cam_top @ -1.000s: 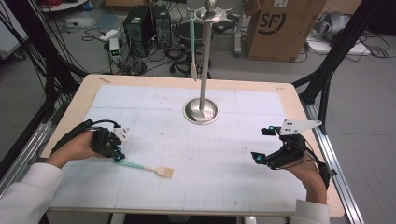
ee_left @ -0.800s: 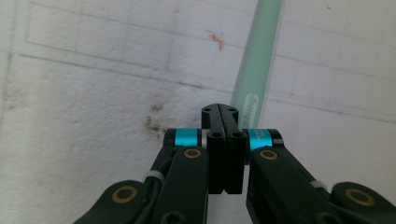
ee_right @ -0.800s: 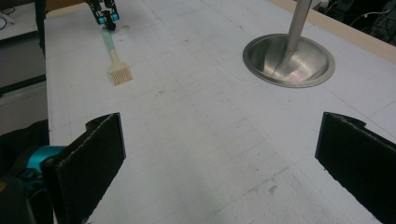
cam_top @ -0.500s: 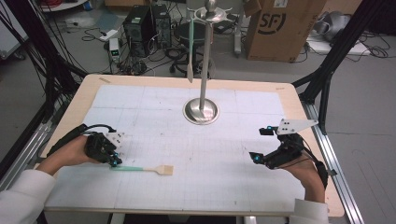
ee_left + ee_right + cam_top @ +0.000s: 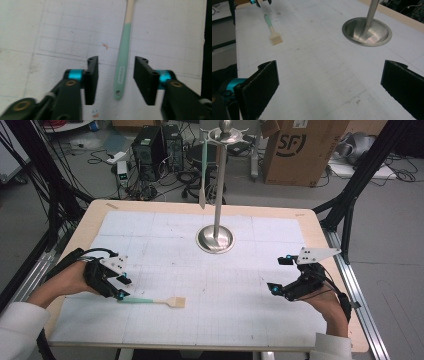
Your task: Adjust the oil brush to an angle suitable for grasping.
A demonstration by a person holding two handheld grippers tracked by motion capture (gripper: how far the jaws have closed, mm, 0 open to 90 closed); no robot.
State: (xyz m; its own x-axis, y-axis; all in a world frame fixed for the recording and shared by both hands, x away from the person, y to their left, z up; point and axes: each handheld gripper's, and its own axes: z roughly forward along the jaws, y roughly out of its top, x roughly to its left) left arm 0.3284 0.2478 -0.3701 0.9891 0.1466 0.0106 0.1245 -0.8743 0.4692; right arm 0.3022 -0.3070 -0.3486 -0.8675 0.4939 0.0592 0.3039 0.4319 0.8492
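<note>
Left gripper [image 5: 120,287] poised around brush handle; right gripper [image 5: 283,275] idle on worktop [image 5: 260,320].

Nearest, at about 8 o'clock from the stand: left fingers [image 5: 91,77] spread, straddling the hanging-hole end of the mint-handled brush [image 5: 150,301] without touching it, probably lined up for a pinch. Flat on the worktop, long axis roughly 9-to-3, tan bristle head toward 3 o'clock. At 4 o'clock: right fingers [image 5: 263,85] wide apart, holding nothing. Farther, toward 12 o'clock: steel stand [image 5: 216,237], with another utensil [image 5: 202,175] hung from its top, likely the brush's destination.
</note>
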